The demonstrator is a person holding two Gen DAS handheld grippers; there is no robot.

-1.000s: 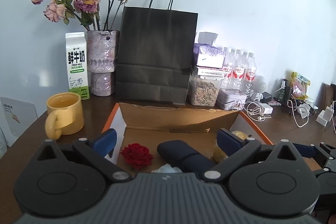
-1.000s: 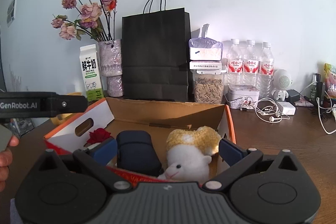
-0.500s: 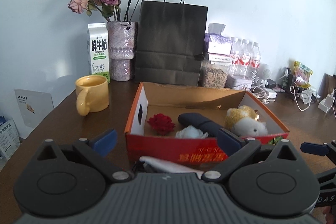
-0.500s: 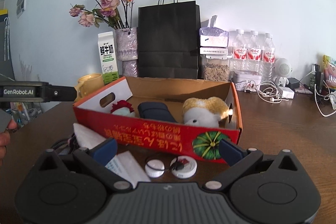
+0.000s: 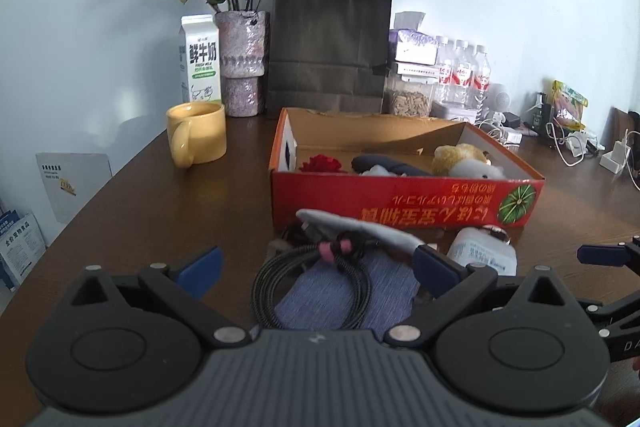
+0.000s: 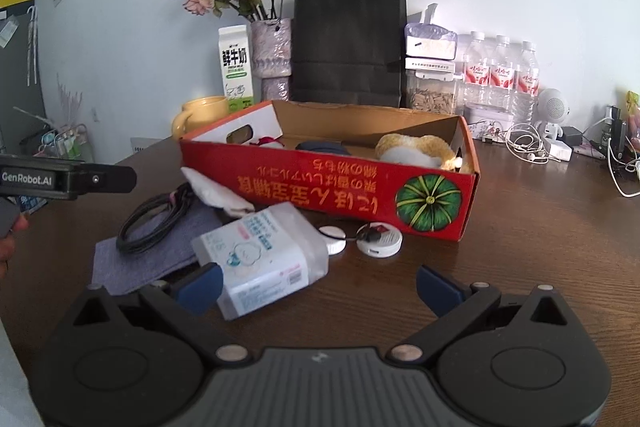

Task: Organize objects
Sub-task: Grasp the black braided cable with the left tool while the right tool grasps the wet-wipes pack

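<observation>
From the left wrist view, the left claw (image 5: pixel 316 263) stood wide open and empty above the dark wooden counter (image 5: pixel 168 211). Between its blue fingers lay a coiled black cable (image 5: pixel 312 279) on a folded grey-blue cloth (image 5: pixel 344 291), just in front of the shallow red cardboard box (image 5: pixel 404 203). This view alone looked down into the box, showing a red fabric rose (image 5: pixel 322 163), a dark navy pouch (image 5: pixel 384 165) and a cream-and-tan plush toy (image 5: pixel 464 159) side by side. A yellow ceramic mug (image 5: pixel 198 139) stood left of the box, with a white milk carton (image 5: pixel 200 59) reading "FRESH MILK" behind it. The right claw's tip (image 5: pixel 604 254) showed at the right edge.

From the right wrist view, the right claw (image 6: pixel 318 283) was likewise spread open, holding nothing. Its left finger touched or nearly touched a clear plastic-wrapped tissue pack (image 6: pixel 264 255), which overlapped the cloth. Only here were two round white discs (image 6: pixel 360 237) plain, lying by the box's front wall, whose printing and green pumpkin picture were upside down. The left claw's casing at the left edge read "GenRobot.AI".
</observation>
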